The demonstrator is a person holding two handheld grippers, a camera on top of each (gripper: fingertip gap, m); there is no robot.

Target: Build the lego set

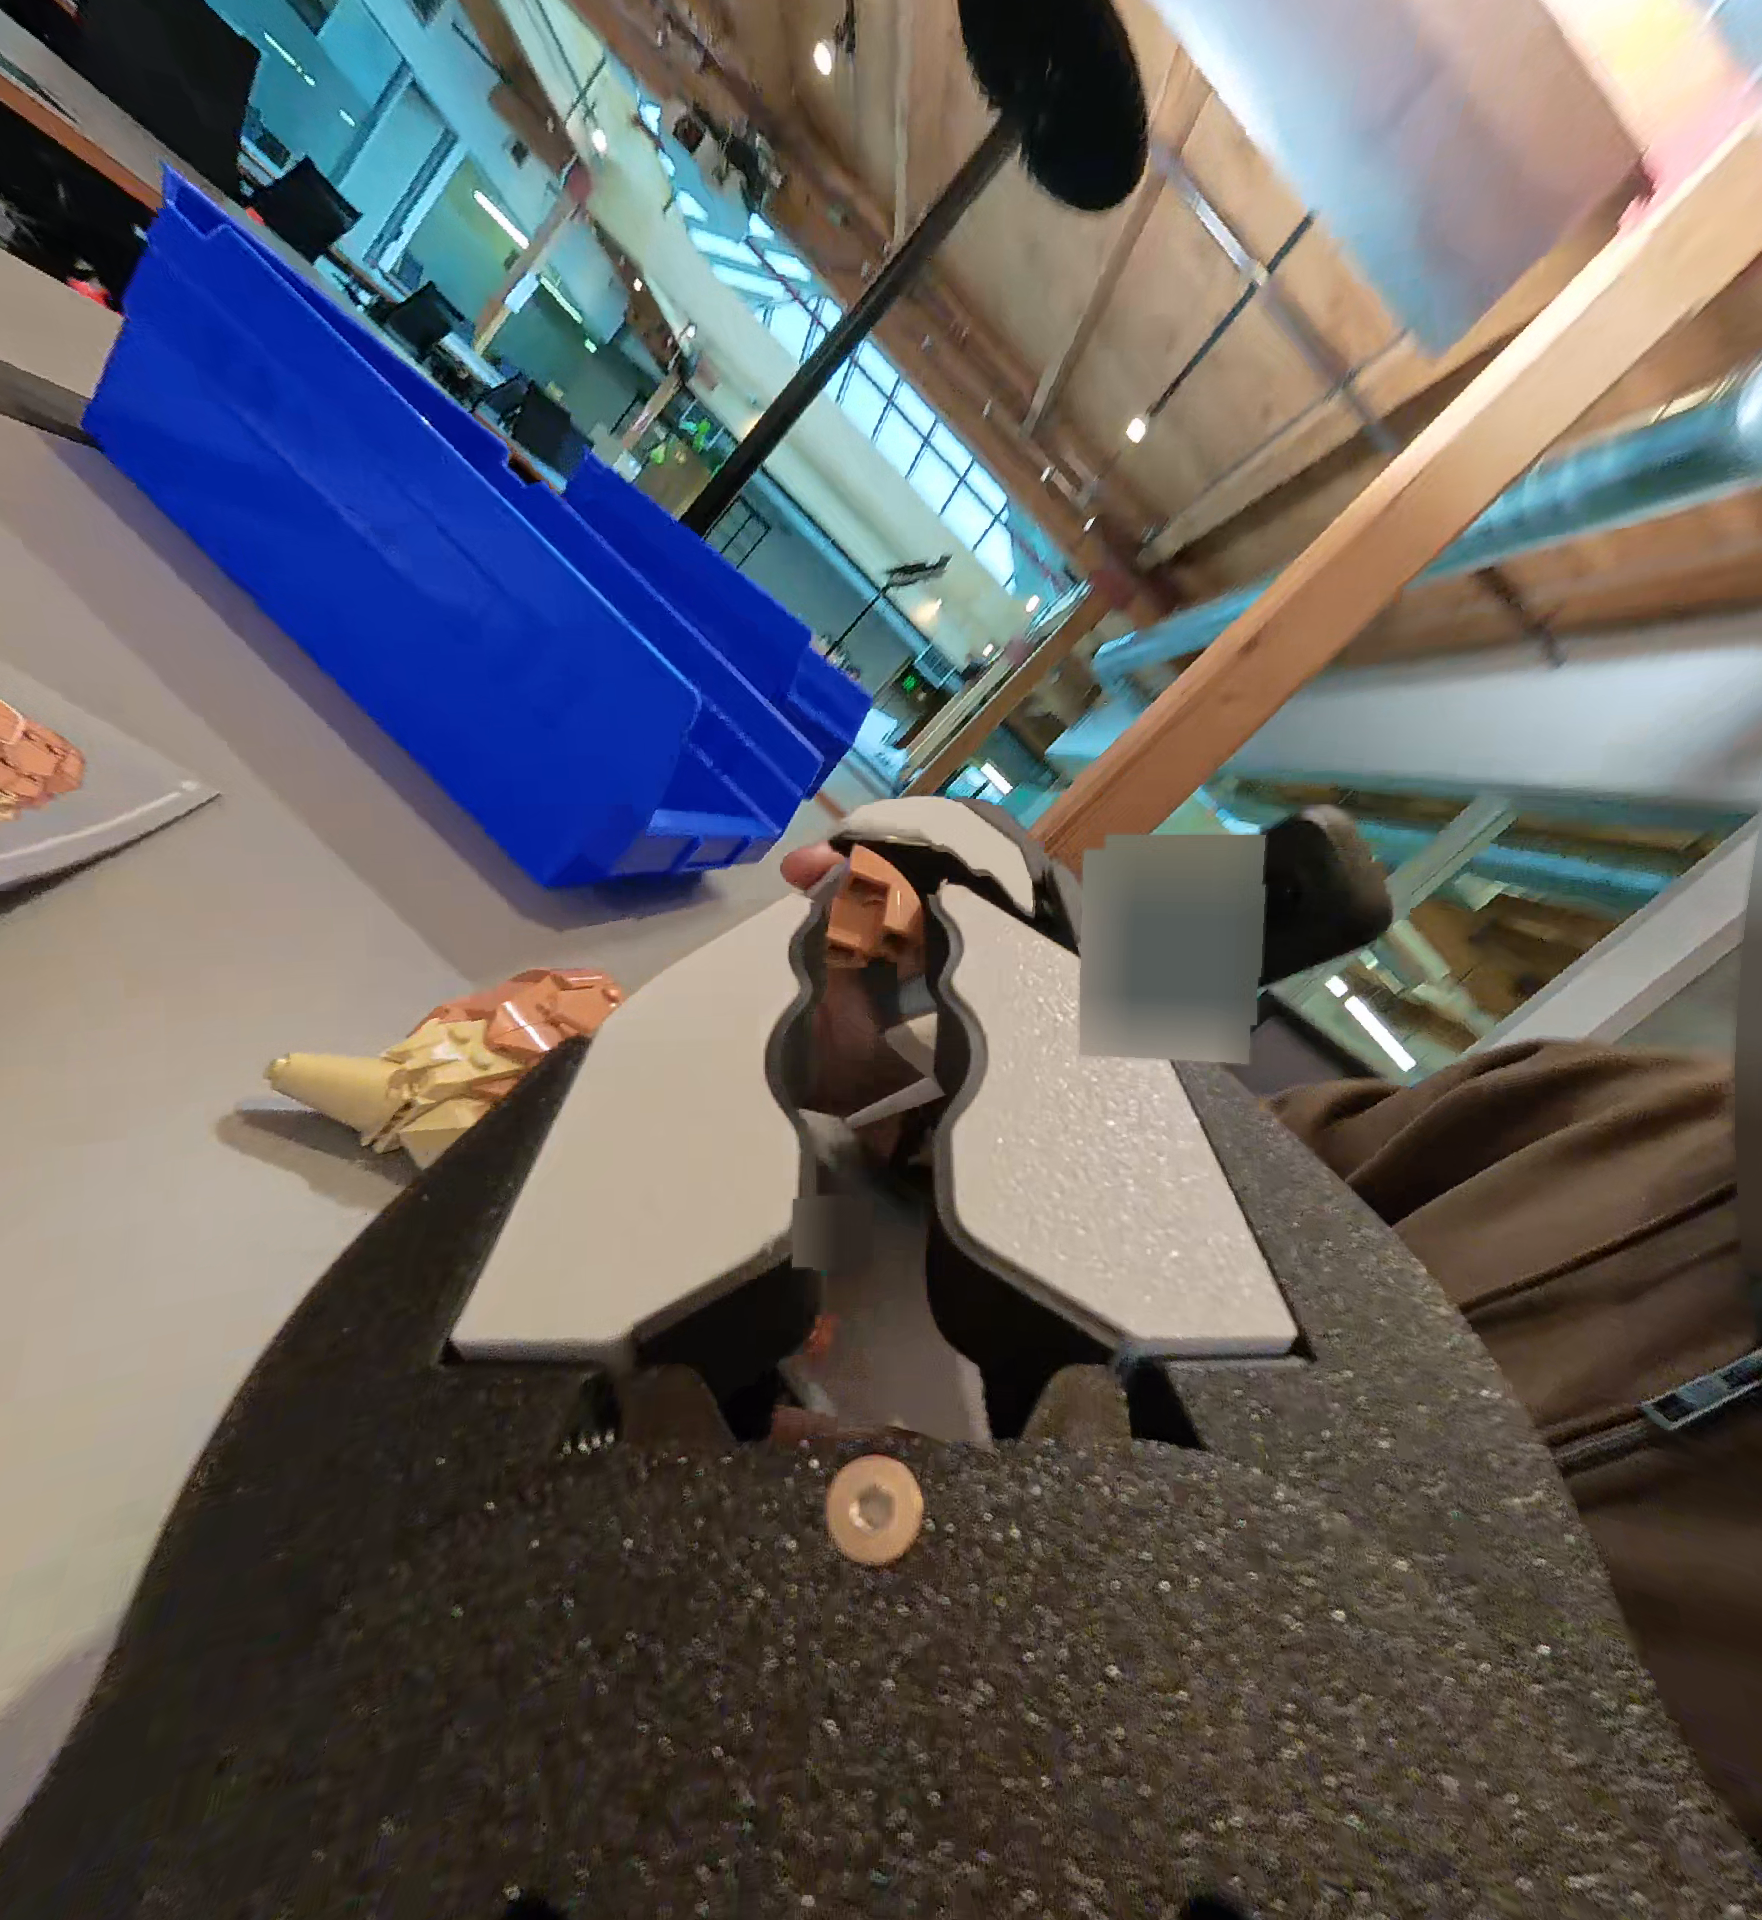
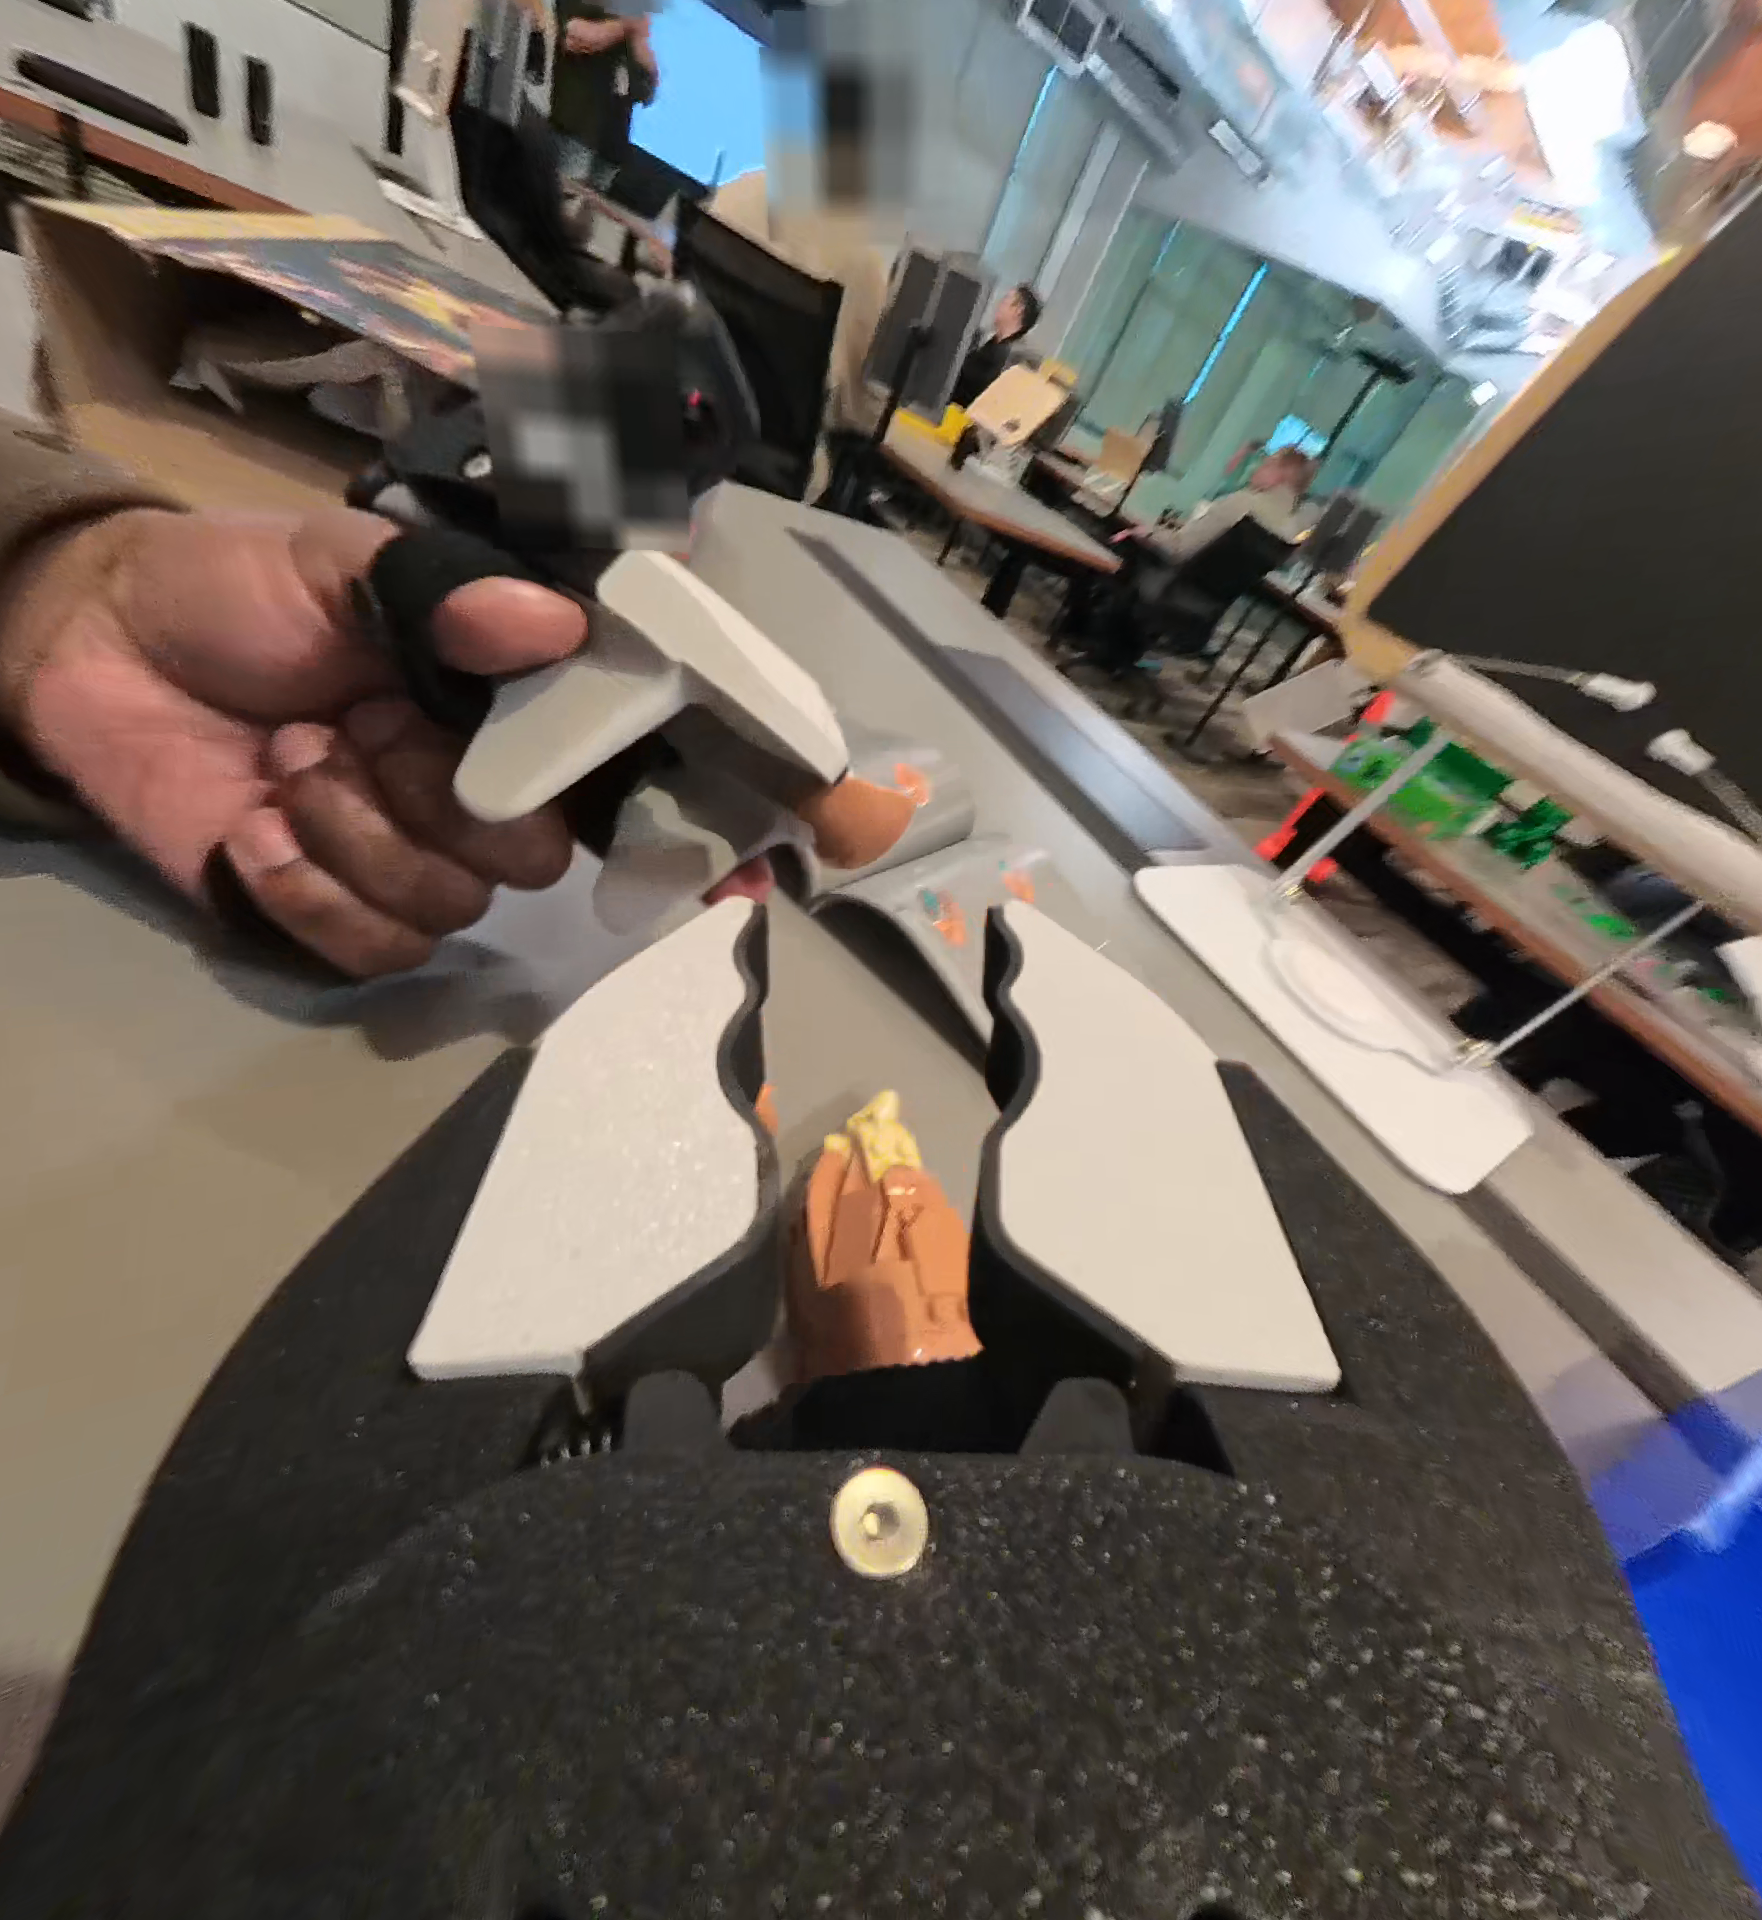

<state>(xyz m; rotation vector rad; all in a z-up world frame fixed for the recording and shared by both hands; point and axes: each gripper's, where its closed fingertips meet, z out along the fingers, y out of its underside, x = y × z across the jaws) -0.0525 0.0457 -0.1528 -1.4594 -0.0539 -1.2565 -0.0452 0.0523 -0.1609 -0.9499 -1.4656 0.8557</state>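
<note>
Brown lego piece (image 1: 869,904) pinched by left gripper (image 1: 872,914); right gripper (image 2: 875,935) spread, seemingly empty

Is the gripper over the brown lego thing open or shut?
Open. In the right wrist view, the right gripper has a wide gap between its fingers, and the brown lego piece lies below, untouched.

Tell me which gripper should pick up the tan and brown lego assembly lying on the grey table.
Right. The right gripper is open and empty, with the tan and brown lego assembly showing between its fingers. The left gripper is already shut on a small brown lego piece.
</note>
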